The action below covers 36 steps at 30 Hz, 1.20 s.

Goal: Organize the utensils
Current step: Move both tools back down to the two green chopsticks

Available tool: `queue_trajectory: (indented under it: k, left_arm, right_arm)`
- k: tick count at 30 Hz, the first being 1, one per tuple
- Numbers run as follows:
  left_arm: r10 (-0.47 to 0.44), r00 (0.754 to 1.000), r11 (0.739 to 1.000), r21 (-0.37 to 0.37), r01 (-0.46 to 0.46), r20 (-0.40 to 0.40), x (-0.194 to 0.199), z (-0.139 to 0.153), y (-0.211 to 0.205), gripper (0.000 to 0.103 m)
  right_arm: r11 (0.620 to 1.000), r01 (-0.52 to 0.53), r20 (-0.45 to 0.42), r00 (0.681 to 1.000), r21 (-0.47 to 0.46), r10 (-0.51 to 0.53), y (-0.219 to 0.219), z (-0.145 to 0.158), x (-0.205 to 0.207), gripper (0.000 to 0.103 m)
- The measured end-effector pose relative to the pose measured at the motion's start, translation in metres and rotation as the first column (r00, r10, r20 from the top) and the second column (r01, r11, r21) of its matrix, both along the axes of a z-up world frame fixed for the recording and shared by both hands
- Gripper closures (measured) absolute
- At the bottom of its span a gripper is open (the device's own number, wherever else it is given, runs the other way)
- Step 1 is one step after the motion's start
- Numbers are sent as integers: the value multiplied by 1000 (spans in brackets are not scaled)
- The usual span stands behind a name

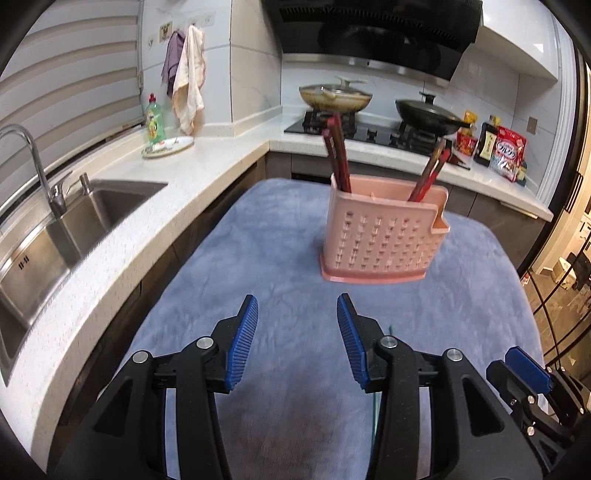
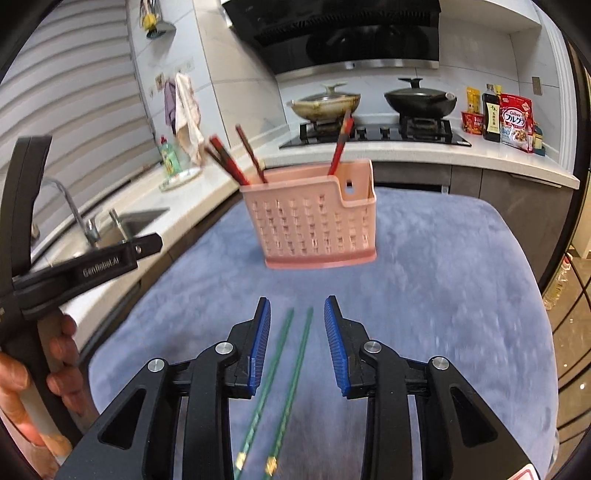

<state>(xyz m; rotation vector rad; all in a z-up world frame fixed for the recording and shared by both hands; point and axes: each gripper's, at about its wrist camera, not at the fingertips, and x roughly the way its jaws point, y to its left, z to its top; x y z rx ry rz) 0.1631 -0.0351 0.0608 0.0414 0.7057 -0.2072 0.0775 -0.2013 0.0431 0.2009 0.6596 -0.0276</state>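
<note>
Your right tool is spread wide and grips nothing; the two green chopsticks lie on the blue-covered surface between its fingers, pointing to 12 o'clock at the pink utensil holder. Your left tool gapes empty too.

Blue plush cloth is covering the table. Stainless sink with a curved faucet is sitting in the white speckled countertop. Green dish-soap bottle is standing beside a small plate. Two towels, one cream and one purple, are hanging on the tiled wall. Black range hood is hanging over the gas hob, where a lidded tan pan and a black wok are resting. Sauce bottle and cereal bag are standing near the hob.
</note>
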Motion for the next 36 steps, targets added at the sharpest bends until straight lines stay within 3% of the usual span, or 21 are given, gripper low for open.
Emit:
queue_trajectory:
  k: [17,27,31,34,36]
  left_arm:
    - [-8,986,999,44,16,-169,-45,-78,21,60]
    - [-8,976,998,57,21,-219,-58,-99,24,60]
    - [-20,973,998,59,34,-229,-62,-103,23,60]
    - [-27,972,997,60,42,-232,-66,-105,20,49]
    - [-35,973,997,61,50,-228,-68,-105,19,47]
  right_arm:
    - [997,-73,-223,972,14,74,39,-92,-46,73]
    - [996,-92,-264,960,10,91,48,-109,-52,73]
    - [996,-85,-260,962,2,83,46,-110,-53,79]
    - [997,-76,-256,964,-5,72,43,-111,-54,87]
    - [998,-70,-253,965,-5,67,40,-112,-55,93]
